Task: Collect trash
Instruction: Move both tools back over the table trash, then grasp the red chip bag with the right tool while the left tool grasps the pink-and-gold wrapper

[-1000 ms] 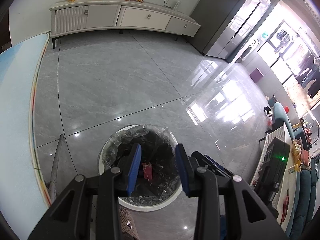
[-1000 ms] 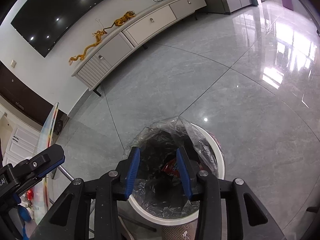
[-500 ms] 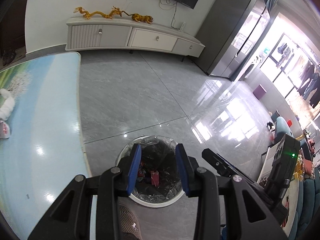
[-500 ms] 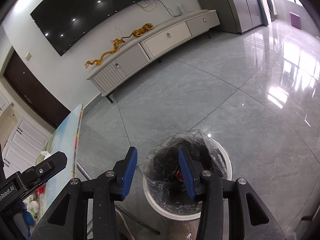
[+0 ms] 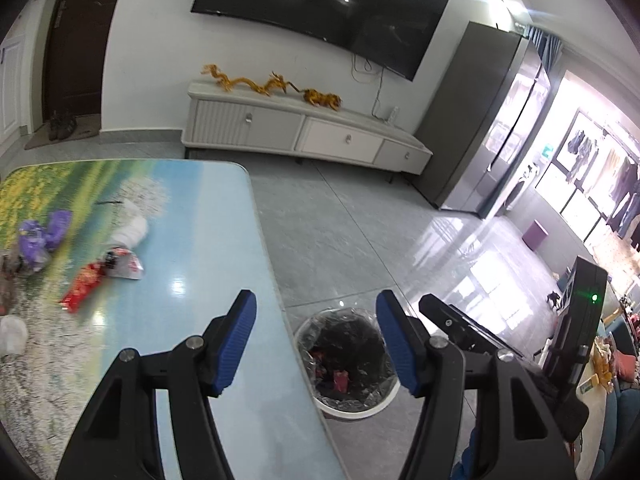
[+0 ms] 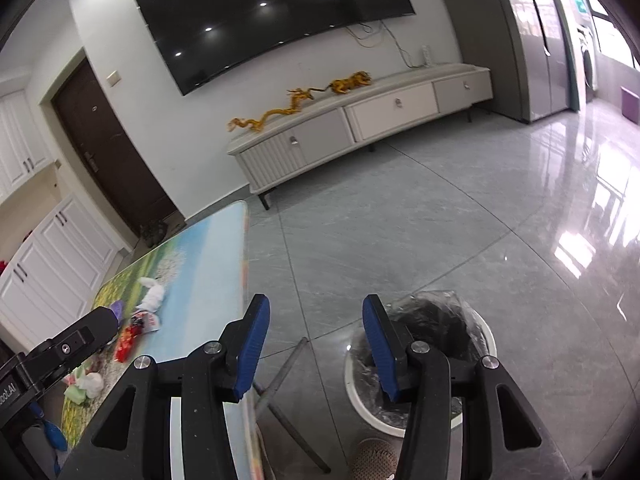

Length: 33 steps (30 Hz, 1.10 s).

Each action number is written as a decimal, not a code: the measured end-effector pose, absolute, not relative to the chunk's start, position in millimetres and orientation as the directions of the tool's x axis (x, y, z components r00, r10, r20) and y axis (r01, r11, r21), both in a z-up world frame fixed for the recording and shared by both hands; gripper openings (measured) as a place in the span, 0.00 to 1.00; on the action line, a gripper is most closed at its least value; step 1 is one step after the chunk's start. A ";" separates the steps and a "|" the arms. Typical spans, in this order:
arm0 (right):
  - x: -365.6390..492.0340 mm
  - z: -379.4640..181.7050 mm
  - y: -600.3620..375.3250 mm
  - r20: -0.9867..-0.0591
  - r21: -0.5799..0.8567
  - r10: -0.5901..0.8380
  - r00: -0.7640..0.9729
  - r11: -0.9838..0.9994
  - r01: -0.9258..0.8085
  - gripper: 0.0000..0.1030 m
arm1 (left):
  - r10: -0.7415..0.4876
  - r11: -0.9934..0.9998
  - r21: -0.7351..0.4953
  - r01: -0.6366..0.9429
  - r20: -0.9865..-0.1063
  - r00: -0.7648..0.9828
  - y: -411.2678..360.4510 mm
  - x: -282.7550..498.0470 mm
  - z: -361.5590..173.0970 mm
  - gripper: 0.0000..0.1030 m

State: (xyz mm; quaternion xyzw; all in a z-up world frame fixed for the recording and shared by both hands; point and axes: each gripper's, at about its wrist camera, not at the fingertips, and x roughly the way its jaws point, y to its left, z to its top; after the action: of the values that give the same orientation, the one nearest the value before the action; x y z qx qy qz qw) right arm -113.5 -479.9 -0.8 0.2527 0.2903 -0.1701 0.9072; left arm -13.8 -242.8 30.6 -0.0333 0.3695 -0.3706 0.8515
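Note:
A white trash bin (image 5: 347,402) lined with a black bag stands on the floor beside the table; red wrappers lie inside it. It also shows in the right wrist view (image 6: 486,338). My left gripper (image 5: 314,306) is open and empty, above the table's right edge and the bin. My right gripper (image 6: 314,308) is open and empty, above the floor between table and bin. Trash lies on the table (image 5: 200,240): a red wrapper (image 5: 82,287), a white and red packet (image 5: 126,266), a white crumpled tissue (image 5: 130,232), a purple wrapper (image 5: 42,236), a white wad (image 5: 12,334).
A white TV cabinet (image 5: 304,136) with gold dragon figures stands at the far wall under a large TV. A grey fridge (image 5: 492,120) is at the right. A metal table leg (image 6: 284,372) slants near the bin. A sofa and side table (image 5: 600,360) are far right.
Both grippers have risen and tilted up from over the bin, and their jaws have opened wider. The table top with its trash has come into view.

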 end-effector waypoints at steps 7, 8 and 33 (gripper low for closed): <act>-99.1 34.1 -435.8 -0.567 0.316 -0.137 0.812 0.875 0.368 0.45 | -0.645 0.751 -0.340 0.567 -0.560 0.519 -189.6 -15.3 45.5 0.59; -97.0 37.0 -431.0 -0.563 0.310 -0.132 0.816 0.881 0.357 0.45 | -0.642 0.757 -0.342 0.557 -0.552 0.533 -178.6 -14.9 47.1 0.59; 42.0 -15.8 -283.6 -0.681 0.363 0.247 0.690 0.932 0.024 0.46 | -0.276 0.961 -0.187 0.202 -0.650 0.708 102.8 73.9 -31.6 0.59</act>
State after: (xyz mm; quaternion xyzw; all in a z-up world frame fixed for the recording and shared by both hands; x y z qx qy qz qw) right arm 42.0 -283.6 -15.8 0.1743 0.3890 0.0619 0.9025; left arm 73.9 102.8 -31.6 -0.0509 0.3592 -0.1294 0.9228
